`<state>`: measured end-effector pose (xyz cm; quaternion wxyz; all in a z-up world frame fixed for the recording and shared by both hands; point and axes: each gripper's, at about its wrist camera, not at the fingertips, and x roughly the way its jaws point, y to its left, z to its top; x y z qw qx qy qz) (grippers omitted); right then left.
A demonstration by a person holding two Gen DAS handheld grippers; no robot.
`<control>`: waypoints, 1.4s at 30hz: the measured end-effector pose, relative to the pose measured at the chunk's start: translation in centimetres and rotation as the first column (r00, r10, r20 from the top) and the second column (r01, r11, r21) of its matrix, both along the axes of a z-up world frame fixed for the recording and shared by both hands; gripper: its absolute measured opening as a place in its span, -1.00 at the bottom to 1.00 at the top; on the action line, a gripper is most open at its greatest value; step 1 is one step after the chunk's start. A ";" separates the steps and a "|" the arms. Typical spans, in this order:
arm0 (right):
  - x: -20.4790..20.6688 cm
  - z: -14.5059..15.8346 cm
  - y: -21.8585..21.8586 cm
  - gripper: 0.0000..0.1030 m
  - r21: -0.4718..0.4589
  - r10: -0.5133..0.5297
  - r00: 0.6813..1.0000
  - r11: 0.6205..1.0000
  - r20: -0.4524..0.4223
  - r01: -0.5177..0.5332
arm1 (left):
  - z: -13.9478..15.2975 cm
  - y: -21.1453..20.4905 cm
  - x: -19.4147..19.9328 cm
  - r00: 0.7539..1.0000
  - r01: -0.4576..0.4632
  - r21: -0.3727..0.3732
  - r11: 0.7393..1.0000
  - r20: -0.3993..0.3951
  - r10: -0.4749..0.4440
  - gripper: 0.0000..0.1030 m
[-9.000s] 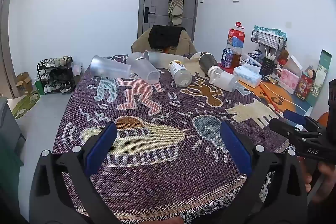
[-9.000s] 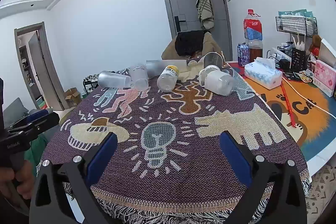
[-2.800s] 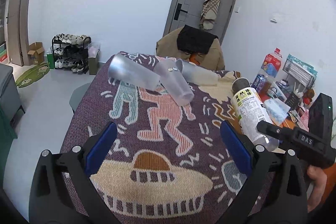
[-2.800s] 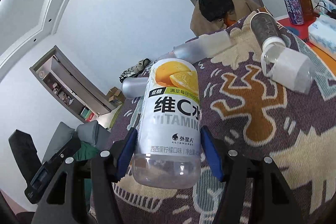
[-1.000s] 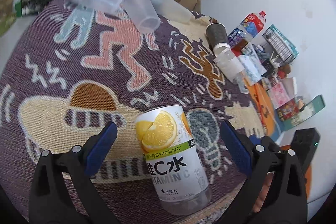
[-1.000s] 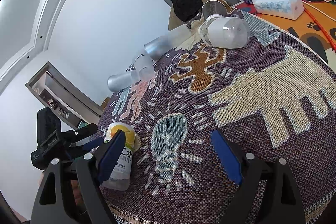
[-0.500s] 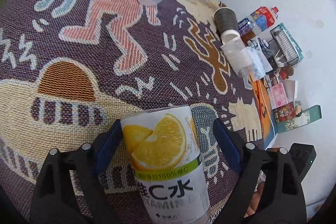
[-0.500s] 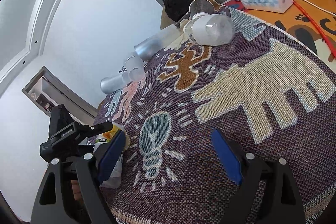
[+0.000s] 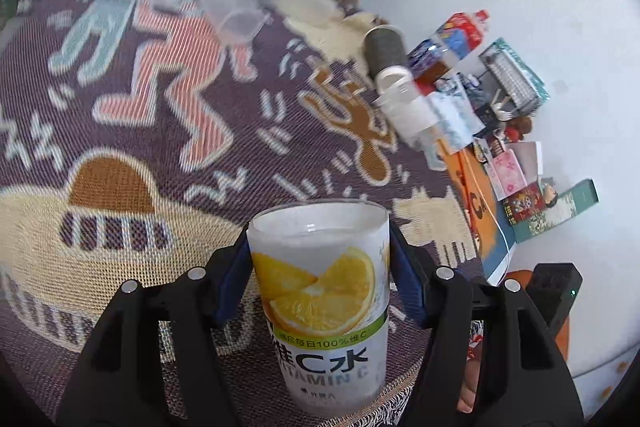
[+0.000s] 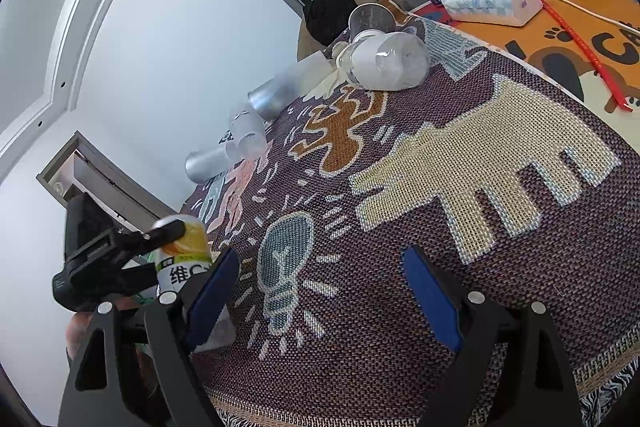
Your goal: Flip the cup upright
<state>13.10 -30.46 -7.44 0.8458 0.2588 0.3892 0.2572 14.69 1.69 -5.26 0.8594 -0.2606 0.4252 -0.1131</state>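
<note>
A clear cup with an orange-slice vitamin C label [image 9: 324,311] stands on its mouth, flat base up, at the near edge of the patterned cloth. My left gripper [image 9: 320,279] is shut on its sides. The cup also shows in the right wrist view [image 10: 182,263], with the left gripper [image 10: 120,259] around it. My right gripper [image 10: 320,299] is open and empty above the cloth, to the right of the cup.
Several frosted cups [image 9: 236,3] lie on their sides at the far end of the cloth [image 9: 168,115]. A dark cup [image 9: 384,51] and a white-capped jar [image 10: 384,61] lie further right. A tissue box [image 10: 492,1], bottles and boxes stand on the orange mat.
My left gripper has closed in around the vitamin C cup and now grips it. My right gripper stays open and has drawn back a little from it.
</note>
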 end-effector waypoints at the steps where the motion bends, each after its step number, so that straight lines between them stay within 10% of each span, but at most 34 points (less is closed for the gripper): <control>1: -0.1 0.1 0.0 0.62 -0.001 -0.001 1.000 1.000 0.003 0.001 | 0.5 -0.1 -0.3 1.000 0.001 0.009 1.000 0.020 -0.001 0.23; 12: -1.1 1.0 -0.8 0.62 -0.043 -0.033 0.999 0.998 0.035 0.035 | 7.0 -2.9 -4.1 0.945 -0.120 0.286 0.951 0.326 0.021 0.22; 36: -2.2 1.4 0.7 0.87 -0.229 0.021 0.986 0.973 0.163 0.017 | 3.8 -10.8 -2.2 0.933 -0.042 0.547 0.836 0.321 -0.163 0.24; 42: -2.1 1.2 0.8 0.87 -0.224 0.017 0.988 0.975 0.152 0.018 | 4.2 -11.0 -2.8 0.930 -0.030 0.552 0.833 0.321 -0.179 0.90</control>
